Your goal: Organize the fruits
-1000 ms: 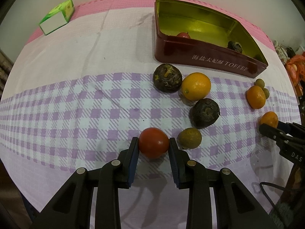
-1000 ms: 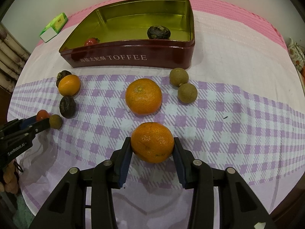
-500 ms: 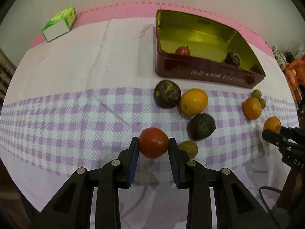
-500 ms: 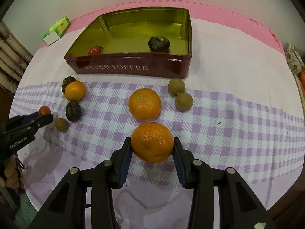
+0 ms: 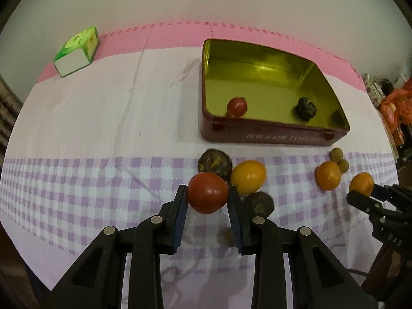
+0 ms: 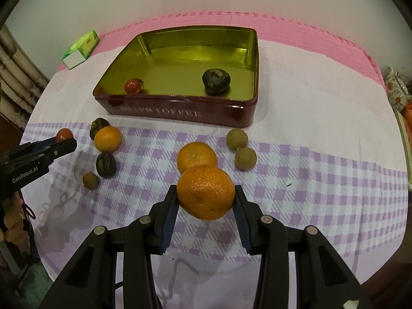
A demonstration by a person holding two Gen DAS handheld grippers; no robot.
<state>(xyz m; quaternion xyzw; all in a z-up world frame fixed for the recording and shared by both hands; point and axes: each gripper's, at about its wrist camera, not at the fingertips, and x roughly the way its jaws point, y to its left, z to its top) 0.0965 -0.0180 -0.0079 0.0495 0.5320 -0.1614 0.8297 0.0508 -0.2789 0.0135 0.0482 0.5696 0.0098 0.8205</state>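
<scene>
Left tongs (image 5: 207,198): closed on a red tomato (image 5: 207,192), pads pressing both its sides; the fruit hangs clear of the cloth, in front of the toffee tin (image 5: 273,135).
Right tongs (image 6: 206,199): clamped on a large orange (image 6: 206,191), held above the checked band of the cloth, in front of the tin's lettered wall.
Toffee tin: dark red outside, gold inside, open-topped, standing on the pale part of the tablecloth (image 5: 103,118) that covers the desk.
Inside the tin: a small red tomato (image 6: 133,86) near its front left corner and a dark wrinkled fruit (image 6: 215,80) toward the right.
In front of the tin, left side: a dark fruit (image 6: 99,125) touching a smaller orange (image 6: 107,138); nearer the camera, another dark fruit (image 6: 105,164) and a small brown round fruit (image 6: 90,180).
In front of the tin, middle: a second orange (image 6: 196,156) on the cloth, just behind the held one.
In front of the tin, right side: two brown round fruits (image 6: 237,139), close together.
Left of the tin, far edge: a green and white carton (image 5: 77,51) on the pink border.
</scene>
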